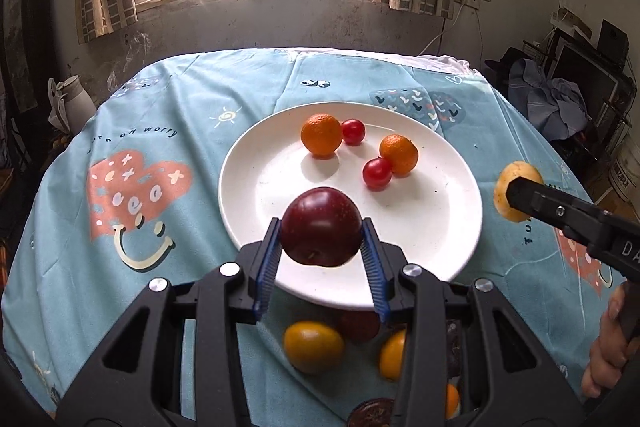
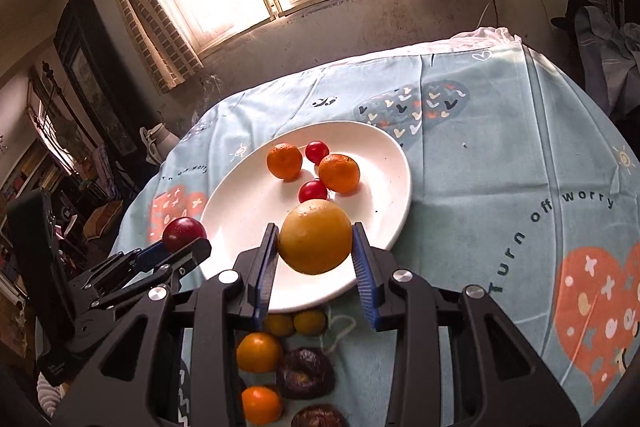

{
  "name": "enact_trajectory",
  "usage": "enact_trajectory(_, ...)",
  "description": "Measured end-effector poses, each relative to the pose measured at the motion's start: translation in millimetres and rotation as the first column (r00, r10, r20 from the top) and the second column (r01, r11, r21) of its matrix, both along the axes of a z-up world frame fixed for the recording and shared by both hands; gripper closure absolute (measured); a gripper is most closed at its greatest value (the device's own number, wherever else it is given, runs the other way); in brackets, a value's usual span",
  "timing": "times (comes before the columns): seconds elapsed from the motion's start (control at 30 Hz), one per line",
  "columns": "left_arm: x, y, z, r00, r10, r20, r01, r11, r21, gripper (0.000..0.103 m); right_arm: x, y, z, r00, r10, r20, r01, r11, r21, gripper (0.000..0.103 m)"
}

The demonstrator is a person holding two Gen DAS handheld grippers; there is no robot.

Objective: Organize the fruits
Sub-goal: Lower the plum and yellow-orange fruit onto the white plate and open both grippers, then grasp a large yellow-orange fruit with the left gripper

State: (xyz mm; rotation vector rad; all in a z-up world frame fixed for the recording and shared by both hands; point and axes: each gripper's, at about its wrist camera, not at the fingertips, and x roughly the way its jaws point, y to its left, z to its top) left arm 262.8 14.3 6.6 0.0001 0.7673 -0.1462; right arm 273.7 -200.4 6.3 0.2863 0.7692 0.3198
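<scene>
A dark red, smooth-skinned plum [image 1: 320, 227] is pinched between the blue-padded jaws of the left gripper [image 1: 320, 247] and hangs above the near rim of the round white ceramic plate [image 1: 256, 187], not yet set down. The right gripper [image 2: 316, 251] has its jaws closed on a round yellow-orange citrus fruit [image 2: 315, 235], held over the plate's near-right rim. Already on the plate, toward its far side, lie two small orange mandarins [image 1: 321, 133] and two glossy red cherry tomatoes [image 1: 377, 172], each tomato touching or just beside a mandarin. The plate sits around the middle of the desk, on a light blue patterned tablecloth [image 1: 180, 131]. By my reckoning the work is partly done — four pieces plated, two in transit. Still left near the desk's front edge are several orange-yellow fruits [image 2: 259, 351] and some dark wrinkled purple fruits [image 2: 306, 373] — their exact count is hidden by the grippers.
</scene>
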Motion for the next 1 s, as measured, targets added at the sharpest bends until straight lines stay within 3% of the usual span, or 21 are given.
enact_trajectory(0.27,27.8,1.6,-30.5,0.997,-0.017,-0.073,0.017,1.000,-0.002,0.063,39.8,12.2,-33.7,0.996,0.011,-0.086,-0.013,1.000,-0.024,0.063)
enact_trajectory(0.33,27.6,1.8,-32.7,0.997,-0.015,-0.070,0.014,1.000,-0.004,0.055,39.1,11.2,-33.9,0.996,0.002,-0.093,-0.005,0.999,-0.033,0.040)
enact_trajectory(0.37,26.0,2.4,-31.7,0.998,-0.009,-0.059,0.009,1.000,-0.001,0.045,35.6,9.4,-30.8,0.997,-0.007,-0.071,0.005,1.000,-0.030,0.032)
enact_trajectory(0.4,22.8,3.2,-29.2,0.999,-0.003,-0.044,0.004,1.000,0.001,0.041,30.9,7.8,-25.7,0.999,-0.015,-0.042,0.014,1.000,-0.024,0.032)
enact_trajectory(0.53,3.5,13.6,-13.8,1.000,0.006,0.002,-0.006,1.000,-0.013,0.038,6.0,1.5,4.2,0.999,-0.010,0.043,0.010,1.000,0.009,0.032)
enact_trajectory(0.63,-17.4,27.3,-4.8,0.998,0.045,0.036,-0.043,0.999,-0.031,0.029,-23.9,-5.2,22.6,0.995,-0.001,0.097,-0.002,1.000,0.029,0.031)
enact_trajectory(0.77,-47.8,41.5,-12.7,0.995,0.090,0.042,-0.090,0.996,-0.009,0.021,-70.5,-24.3,13.8,0.984,-0.056,0.171,0.050,0.998,0.037,0.009)
enact_trajectory(0.87,-64.1,46.0,-24.2,0.994,0.111,0.020,-0.112,0.994,0.015,0.019,-79.3,-36.5,0.3,0.987,-0.083,0.135,0.078,0.996,0.037,0.009)
enact_trajectory(1.0,-74.9,40.1,-28.6,0.994,0.102,0.043,-0.104,0.993,0.046,0.014,-78.0,-54.4,-4.6,0.987,-0.132,0.094,0.120,0.986,0.118,0.009)
